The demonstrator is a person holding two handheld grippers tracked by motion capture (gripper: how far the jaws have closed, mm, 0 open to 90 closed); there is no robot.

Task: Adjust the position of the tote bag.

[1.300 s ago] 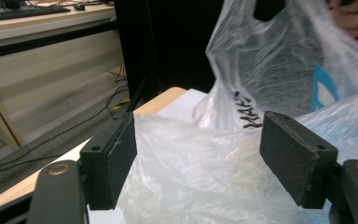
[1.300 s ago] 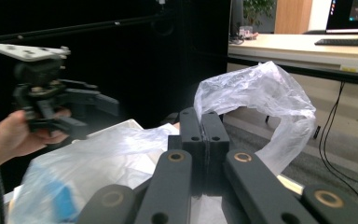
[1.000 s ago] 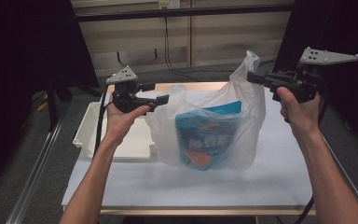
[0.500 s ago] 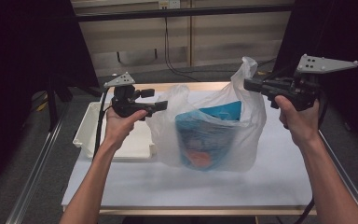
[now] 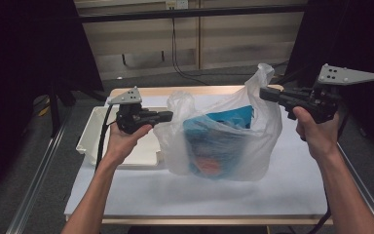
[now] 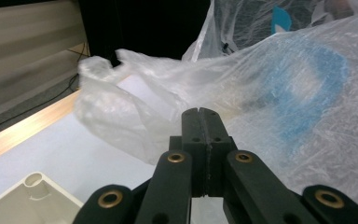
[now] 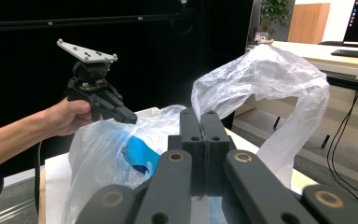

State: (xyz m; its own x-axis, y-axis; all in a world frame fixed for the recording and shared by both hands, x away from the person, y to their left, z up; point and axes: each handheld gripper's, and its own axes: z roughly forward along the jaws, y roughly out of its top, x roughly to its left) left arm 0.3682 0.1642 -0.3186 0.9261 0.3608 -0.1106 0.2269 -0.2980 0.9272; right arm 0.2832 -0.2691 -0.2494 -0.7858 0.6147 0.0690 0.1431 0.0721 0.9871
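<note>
My right gripper [image 5: 265, 93] has its fingers [image 7: 191, 126] pressed flat together, and the raised handle loop of the thin translucent white plastic bag [image 5: 224, 141] rises right at their tips; I cannot tell for sure whether the film is pinched between them. My left gripper [image 5: 168, 115] also has its fingers [image 6: 192, 123] closed tight against each other with nothing between them. Its tips sit just beside the bag's other, slumped handle, which lies crumpled ahead of them without touching.

Beyond both sets of fingers, the bag stands between my two hands on the white-covered surface [image 5: 282, 185]. A blue printed packet [image 5: 216, 141] shows through its film, upright inside. Below and behind my left fingers, a shallow cream-white plastic tray [image 5: 90, 136] rests on the surface, touching the bag's side. My right hand [image 5: 316, 134] holds its gripper higher than the left.
</note>
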